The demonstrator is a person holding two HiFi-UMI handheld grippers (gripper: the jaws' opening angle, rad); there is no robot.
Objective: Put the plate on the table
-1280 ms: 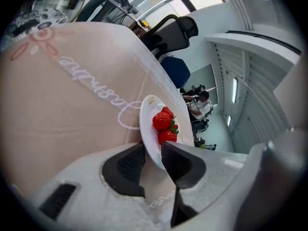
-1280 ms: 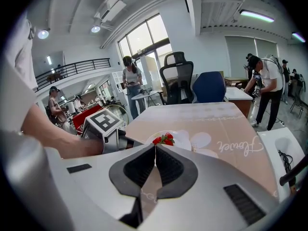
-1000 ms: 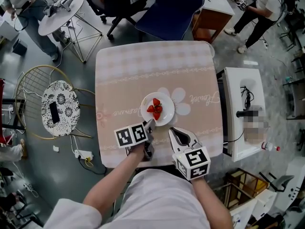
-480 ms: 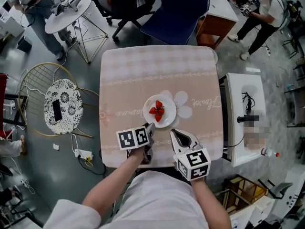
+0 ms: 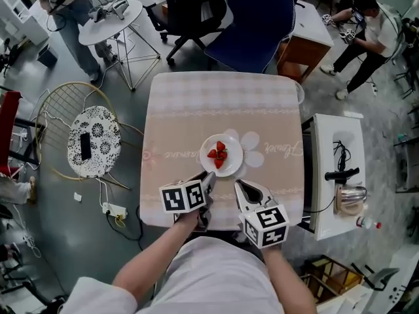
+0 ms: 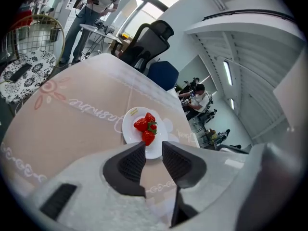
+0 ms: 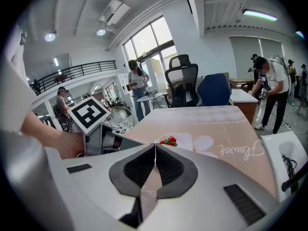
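Table and its load
A square table (image 5: 222, 87) is covered edge to edge by a pale pink cloth (image 5: 183, 123), which is printed with bands, script and a white flower (image 5: 252, 150). One white plate (image 5: 234, 157) is set flat on the cloth, towards the near edge, overlapping the flower's left side.

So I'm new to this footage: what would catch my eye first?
The white plate with red strawberries stands out, in the near half of the pink-clothed table. Just short of its near rim sits the left claw, jaws closing but pressing on nothing, with the right claw shut beside it.
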